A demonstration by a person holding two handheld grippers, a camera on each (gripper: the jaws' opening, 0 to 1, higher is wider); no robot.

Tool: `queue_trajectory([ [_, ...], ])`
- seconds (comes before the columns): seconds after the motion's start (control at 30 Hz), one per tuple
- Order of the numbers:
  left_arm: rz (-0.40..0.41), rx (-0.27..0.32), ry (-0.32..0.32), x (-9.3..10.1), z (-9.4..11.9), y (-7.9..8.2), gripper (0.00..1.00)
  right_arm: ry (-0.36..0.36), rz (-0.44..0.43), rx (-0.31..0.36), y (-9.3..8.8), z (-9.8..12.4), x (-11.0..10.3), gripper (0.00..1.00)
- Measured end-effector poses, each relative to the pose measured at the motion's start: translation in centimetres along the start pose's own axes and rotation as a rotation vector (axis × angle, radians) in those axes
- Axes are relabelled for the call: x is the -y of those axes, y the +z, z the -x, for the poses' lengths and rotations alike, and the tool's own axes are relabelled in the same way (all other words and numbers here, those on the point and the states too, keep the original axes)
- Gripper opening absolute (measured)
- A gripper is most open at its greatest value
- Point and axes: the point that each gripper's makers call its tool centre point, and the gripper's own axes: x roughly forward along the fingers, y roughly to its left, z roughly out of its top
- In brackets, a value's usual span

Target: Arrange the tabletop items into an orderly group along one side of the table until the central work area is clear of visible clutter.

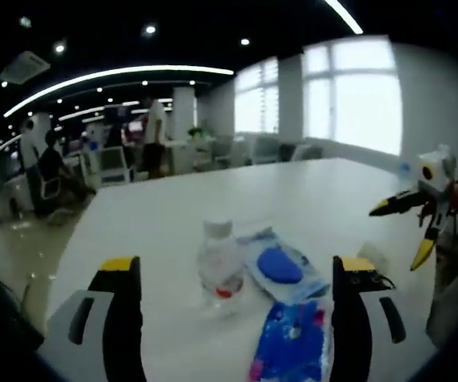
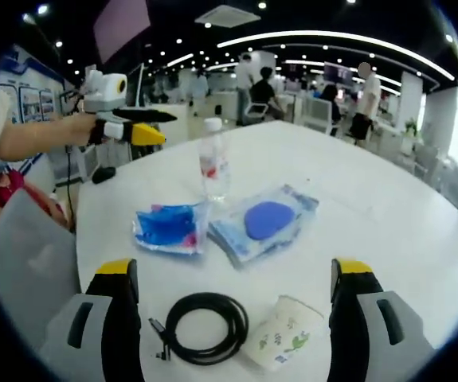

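Observation:
On the white table (image 2: 388, 231) stands a clear water bottle (image 2: 214, 167) (image 1: 219, 261). Beside it lies a clear bag with a blue round pad (image 2: 264, 221) (image 1: 280, 267), and next to that a blue packet (image 2: 169, 227) (image 1: 292, 342). Closer to my right gripper (image 2: 236, 270) lie a coiled black cable (image 2: 205, 326) and a paper cup (image 2: 280, 334) on its side. The right gripper (image 1: 400, 232) is open and empty. My left gripper (image 1: 236, 264) (image 2: 163, 126) is held in a hand above the table's far side, open, with nothing in it.
A small dark object (image 2: 105, 173) lies near the table's edge by the left gripper. A grey chair back (image 2: 21, 247) stands close to that edge. People (image 2: 364, 95) and office chairs (image 1: 113, 163) are well beyond the table. The table's far half (image 1: 292, 187) is bare.

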Motion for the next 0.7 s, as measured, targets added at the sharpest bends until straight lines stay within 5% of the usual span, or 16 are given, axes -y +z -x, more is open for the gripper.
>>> queue_trajectory([
  [0.03, 0.009, -0.002, 0.064, -0.5, -0.1, -0.3, 0.97, -0.004, 0.003, 0.003, 0.1, 0.0, 0.3, 0.99],
  [0.13, 0.019, 0.009, 0.119, 0.1, -0.7, -0.8, 0.92, -0.015, 0.002, 0.007, 0.1, -0.1, 0.8, 0.99],
  [0.3, 0.033, 0.025, 0.184, 1.1, -1.8, -1.1, 0.91, -0.007, -0.007, 0.022, 0.4, -0.7, 1.5, 0.99],
  [0.7, 0.105, 0.033, 0.348, -0.1, -4.7, -2.1, 0.84, -0.026, -0.015, 0.043, 1.3, -2.5, 4.7, 0.99],
])
